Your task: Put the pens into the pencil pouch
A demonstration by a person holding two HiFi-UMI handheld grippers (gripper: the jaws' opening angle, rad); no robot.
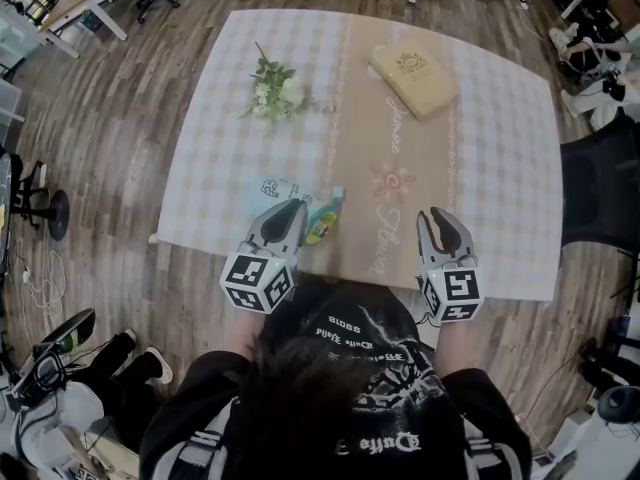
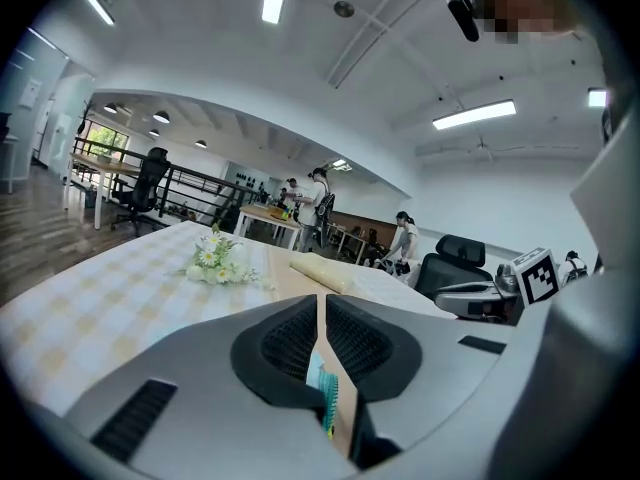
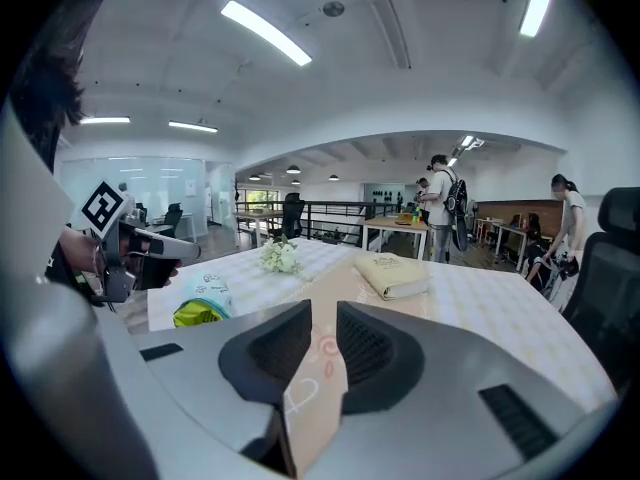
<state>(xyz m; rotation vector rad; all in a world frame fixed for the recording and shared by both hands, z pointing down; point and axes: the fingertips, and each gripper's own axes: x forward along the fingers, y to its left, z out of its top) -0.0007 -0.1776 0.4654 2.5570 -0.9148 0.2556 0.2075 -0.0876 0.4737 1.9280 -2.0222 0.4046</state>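
Soft pencil pouch of light-blue and yellow-green fabric is lying near the checked counter's front edge, just beside the left gripper; no pens are showing. Left jaws are standing almost together, right gripper jaws slightly parted, both pinching nothing. Pouch is looking light and limp; an edge seam seems the best hold.

This is an open-plan office. A wood-plank floor surrounds the cloth-covered desk. A black swivel chair sits off the desk's right edge, and cables lie on the floor to its left. Beyond its far edge are more worktables, a black railing and standing people, with strip lights on the ceiling.
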